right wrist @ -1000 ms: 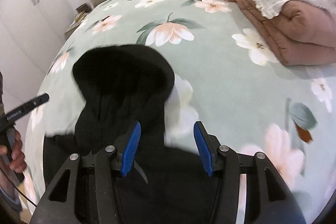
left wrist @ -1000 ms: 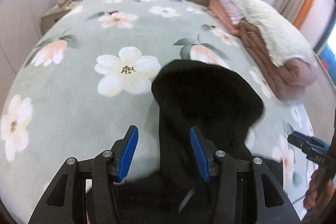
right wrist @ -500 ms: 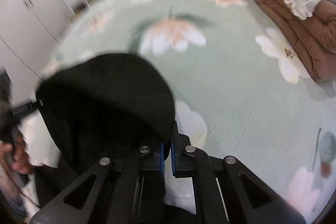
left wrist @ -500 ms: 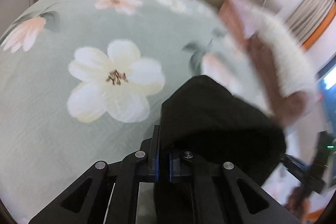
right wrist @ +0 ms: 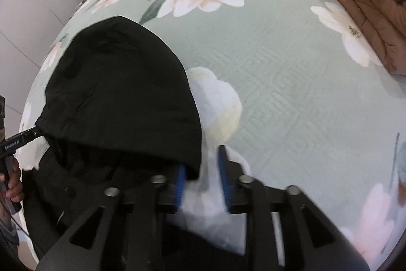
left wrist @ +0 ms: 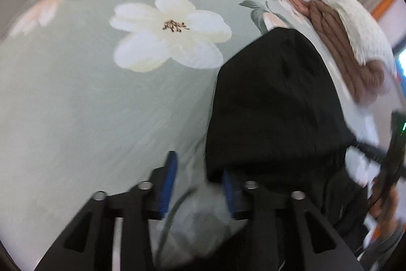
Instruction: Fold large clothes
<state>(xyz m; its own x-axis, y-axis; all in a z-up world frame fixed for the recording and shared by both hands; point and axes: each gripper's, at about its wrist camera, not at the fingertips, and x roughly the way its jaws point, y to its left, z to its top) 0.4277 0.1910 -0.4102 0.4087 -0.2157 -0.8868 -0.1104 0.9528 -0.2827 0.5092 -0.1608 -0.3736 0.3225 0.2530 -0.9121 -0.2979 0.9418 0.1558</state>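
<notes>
The black hooded top lies on the bed, on the green cover with big flowers. Its hood is spread flat and points up the bed. The rest of it runs down under our tools.

Our left gripper is at one bottom corner of the hood. Its jaws have just been opening, and now they are spread with only the bed cover between them. The hood's edge lies right by the one blue pad, but nothing is pinched. Our right gripper is at the other bottom corner. Its jaws have just been opening too. They are spread, with a white flower between them and the black cloth just beside the pad on the hood's side.

We think we have just laid the hood down flat and let go. Next we likely need to grab new spots, maybe the sides or sleeves, to fold the top in. We cannot see those parts well here.

A pile of pink and white blankets sits well apart, at the side of the bed.
</notes>
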